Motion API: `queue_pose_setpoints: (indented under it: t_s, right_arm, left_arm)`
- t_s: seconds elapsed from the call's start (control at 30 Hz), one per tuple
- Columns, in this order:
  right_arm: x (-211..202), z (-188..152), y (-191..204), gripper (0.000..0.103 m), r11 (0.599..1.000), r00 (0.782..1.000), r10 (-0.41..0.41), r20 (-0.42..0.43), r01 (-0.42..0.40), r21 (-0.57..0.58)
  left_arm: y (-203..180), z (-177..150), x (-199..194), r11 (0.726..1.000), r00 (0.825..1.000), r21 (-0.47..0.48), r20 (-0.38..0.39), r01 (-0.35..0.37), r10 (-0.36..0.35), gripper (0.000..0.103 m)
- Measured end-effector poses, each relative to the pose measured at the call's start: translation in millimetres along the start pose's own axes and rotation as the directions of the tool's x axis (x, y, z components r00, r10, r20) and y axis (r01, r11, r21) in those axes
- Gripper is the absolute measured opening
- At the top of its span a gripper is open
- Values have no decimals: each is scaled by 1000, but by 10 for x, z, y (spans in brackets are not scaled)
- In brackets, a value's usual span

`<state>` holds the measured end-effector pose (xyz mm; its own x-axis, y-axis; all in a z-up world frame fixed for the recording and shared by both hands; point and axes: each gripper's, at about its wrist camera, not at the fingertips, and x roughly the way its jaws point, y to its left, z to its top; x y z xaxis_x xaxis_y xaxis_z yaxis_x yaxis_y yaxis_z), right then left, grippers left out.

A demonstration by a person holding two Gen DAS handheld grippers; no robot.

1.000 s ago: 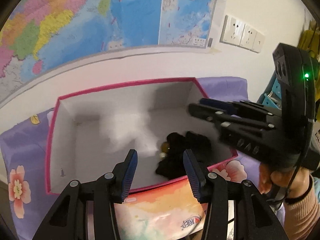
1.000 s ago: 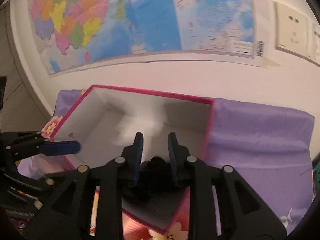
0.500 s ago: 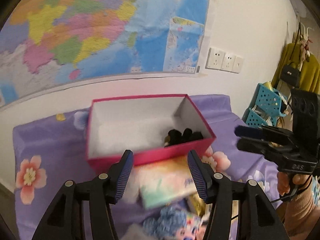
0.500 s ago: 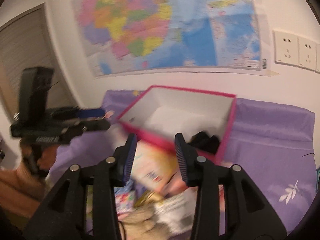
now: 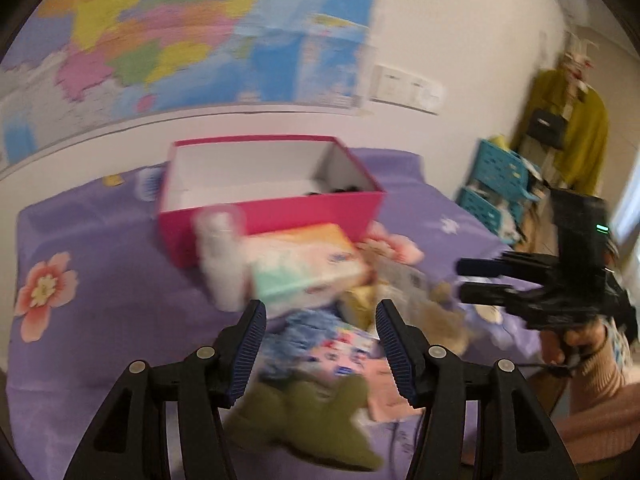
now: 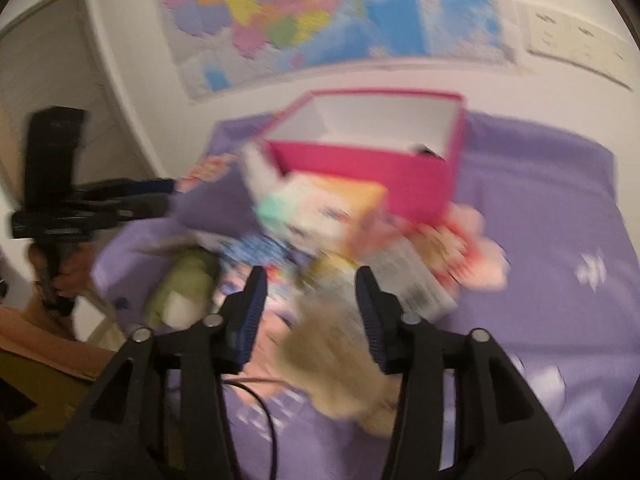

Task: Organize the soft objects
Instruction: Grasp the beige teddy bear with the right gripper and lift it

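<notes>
Blue-padded jaws on both grippers are spread with nothing between them, the right gripper still opening, the left gripper hovering over the olive plush. Looks like the picking step: soft stuff sits piled on the purple bed just before the pink box. Next move needs choosing one item.

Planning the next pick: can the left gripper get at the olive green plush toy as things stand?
Probably yes. The left gripper is open and empty, and the olive green plush toy lies uncovered on the purple sheet just beyond its fingers, nothing on top.
</notes>
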<state>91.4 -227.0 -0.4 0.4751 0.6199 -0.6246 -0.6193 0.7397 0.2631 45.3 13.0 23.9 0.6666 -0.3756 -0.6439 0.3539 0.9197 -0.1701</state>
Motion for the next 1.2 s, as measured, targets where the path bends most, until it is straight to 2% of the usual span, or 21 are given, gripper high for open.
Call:
queue_pose_setpoints:
  t_s: [0.13, 0.23, 0.33, 0.43, 0.5, 0.57, 0.63, 0.7, 0.77, 0.8, 0.87, 1.07, 1.2]
  right_arm:
    - [-38, -286, -339, 57, 989, 999, -27, -24, 30, 144]
    - [-43, -456, -501, 60, 976, 998, -46, -42, 54, 211]
    - [-12, -588, -620, 61, 961, 998, -25, -56, 39, 274]
    - [14, -694, -756, 72, 944, 999, -12, -50, 28, 330]
    - [49, -741, -850, 73, 926, 999, 12, -39, 4, 378]
    - [73, -777, -901, 73, 915, 999, 49, -13, -40, 401]
    - [77, -777, -866, 68, 920, 997, 77, 6, -73, 384]
    - [109, -786, -852, 48, 920, 994, 107, 3, -100, 378]
    - [150, -811, -838, 38, 918, 990, 138, -8, -125, 376]
    - [156, -826, -835, 28, 920, 991, 135, -10, -122, 374]
    - [155, -852, -837, 15, 918, 991, 134, -4, -123, 376]
    - [54, -840, -769, 12, 927, 993, 118, 24, -119, 355]
    - [-131, -691, -671, 12, 943, 992, 106, 73, -123, 308]
  left_arm:
    - [-390, -46, 163, 992, 997, 107, -38, 74, -71, 58]
    - [-624, -81, 384, 980, 987, 148, -110, 131, -116, 58]
    - [-783, -133, 623, 973, 976, 167, -177, 157, -128, 58]
    - [-870, -219, 842, 975, 963, 159, -244, 157, -115, 57]
    - [-896, -248, 956, 977, 956, 155, -276, 148, -101, 55]
    - [-898, -268, 1024, 979, 950, 141, -296, 146, -99, 49]
    - [-891, -280, 1072, 981, 945, 127, -312, 145, -99, 44]
    - [-880, -283, 1091, 982, 941, 115, -321, 151, -107, 40]
    - [-874, -285, 1117, 983, 938, 105, -327, 153, -111, 36]
    - [-869, -284, 1129, 983, 937, 100, -330, 153, -112, 36]
    - [-869, -280, 1143, 984, 937, 95, -330, 154, -115, 35]
    - [-867, -251, 1107, 984, 936, 79, -328, 162, -128, 33]
    - [-886, -139, 969, 982, 948, 85, -286, 171, -140, 33]
